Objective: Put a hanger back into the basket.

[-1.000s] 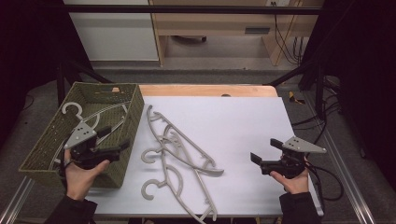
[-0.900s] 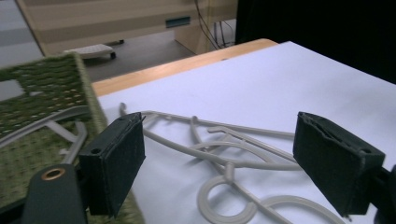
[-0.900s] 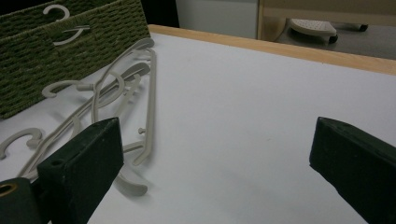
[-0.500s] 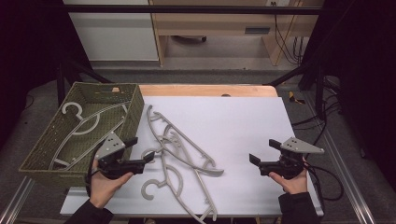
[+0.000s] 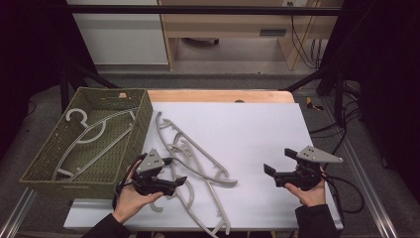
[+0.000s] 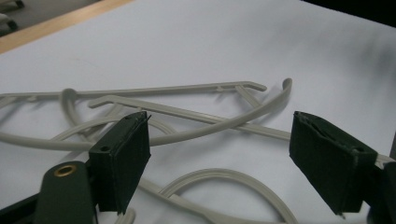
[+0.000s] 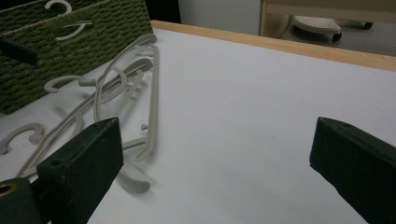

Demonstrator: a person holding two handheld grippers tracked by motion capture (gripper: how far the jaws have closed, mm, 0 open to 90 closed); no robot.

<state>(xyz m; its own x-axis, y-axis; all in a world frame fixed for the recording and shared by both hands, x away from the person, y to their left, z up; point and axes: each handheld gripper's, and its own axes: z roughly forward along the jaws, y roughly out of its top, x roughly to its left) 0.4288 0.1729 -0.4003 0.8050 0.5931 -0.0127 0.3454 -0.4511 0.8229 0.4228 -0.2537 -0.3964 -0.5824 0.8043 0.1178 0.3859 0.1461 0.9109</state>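
No words, numbers, labels or signs to read anywhere.

The right half of the counter point(image 5: 257, 129) lies bare, open room between the tangled hangers point(image 5: 198, 168) and the right hand-held gripper point(image 5: 270, 171). The woven basket point(image 5: 141, 119) walls off the left edge (one hanger point(image 5: 86, 136) inside), with the heap just beside it.
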